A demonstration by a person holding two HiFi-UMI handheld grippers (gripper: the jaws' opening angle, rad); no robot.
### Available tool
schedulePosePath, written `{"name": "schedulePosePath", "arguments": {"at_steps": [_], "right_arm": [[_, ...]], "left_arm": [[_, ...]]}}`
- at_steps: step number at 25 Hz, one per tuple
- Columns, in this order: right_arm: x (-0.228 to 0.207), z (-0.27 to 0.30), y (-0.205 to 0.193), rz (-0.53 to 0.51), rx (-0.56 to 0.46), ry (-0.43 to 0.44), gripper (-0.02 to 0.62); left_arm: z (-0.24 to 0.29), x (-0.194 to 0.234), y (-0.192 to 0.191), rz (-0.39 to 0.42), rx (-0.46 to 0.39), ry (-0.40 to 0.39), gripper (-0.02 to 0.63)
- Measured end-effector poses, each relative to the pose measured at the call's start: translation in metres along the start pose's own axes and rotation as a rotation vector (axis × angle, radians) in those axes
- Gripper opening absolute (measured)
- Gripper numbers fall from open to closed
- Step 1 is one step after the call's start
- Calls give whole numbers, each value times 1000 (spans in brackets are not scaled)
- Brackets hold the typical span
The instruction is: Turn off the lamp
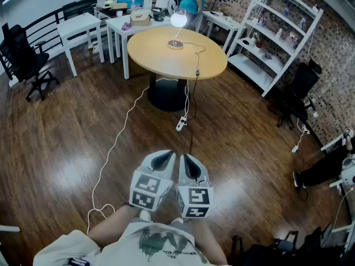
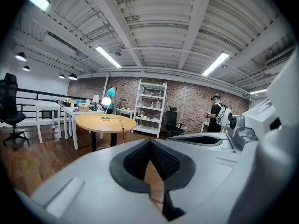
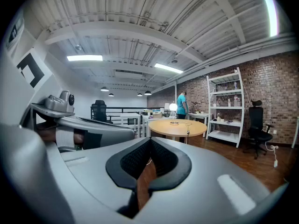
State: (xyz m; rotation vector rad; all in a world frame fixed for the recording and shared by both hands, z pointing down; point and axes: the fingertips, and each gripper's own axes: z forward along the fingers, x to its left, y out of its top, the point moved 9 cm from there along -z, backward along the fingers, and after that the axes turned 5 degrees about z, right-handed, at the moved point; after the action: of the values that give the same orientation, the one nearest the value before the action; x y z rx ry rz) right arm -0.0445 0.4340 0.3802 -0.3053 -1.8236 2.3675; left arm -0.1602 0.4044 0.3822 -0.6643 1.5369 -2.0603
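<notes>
Lamp (image 1: 178, 20) glows on round table (image 1: 161, 57) — cord (image 1: 196, 71) dangling.

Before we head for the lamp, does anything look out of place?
Nothing looks spilled or broken. The lamp stands upright and lit on the round table. One oddity: a white cable trails loose across the floor from under the table, looping near the feet, a possible trip risk.

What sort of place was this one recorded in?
Probably an open office or lab workspace: white desks, a black office chair, a white shelving unit against a brick wall, and a round wooden table carrying a lit lamp.
</notes>
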Motion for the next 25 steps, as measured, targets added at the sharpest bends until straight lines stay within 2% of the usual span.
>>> {"name": "schedulePosePath", "arguments": {"at_steps": [7,15,21,25], "right_arm": [[20,10,-2,-19,4,-7,0],[16,28,1,-13,2,-7,0],[-4,57,-4,3,-3,-6,0],[-29,87,8,19,-17,4,0]], "left_arm": [[-6,23,-3,-6,-2,-3,-4],[4,33,-2,-3,-4,-6,-4],[37,50,-4,4,11,9,-4],[71,58,12,23,9,17,-4]]}}
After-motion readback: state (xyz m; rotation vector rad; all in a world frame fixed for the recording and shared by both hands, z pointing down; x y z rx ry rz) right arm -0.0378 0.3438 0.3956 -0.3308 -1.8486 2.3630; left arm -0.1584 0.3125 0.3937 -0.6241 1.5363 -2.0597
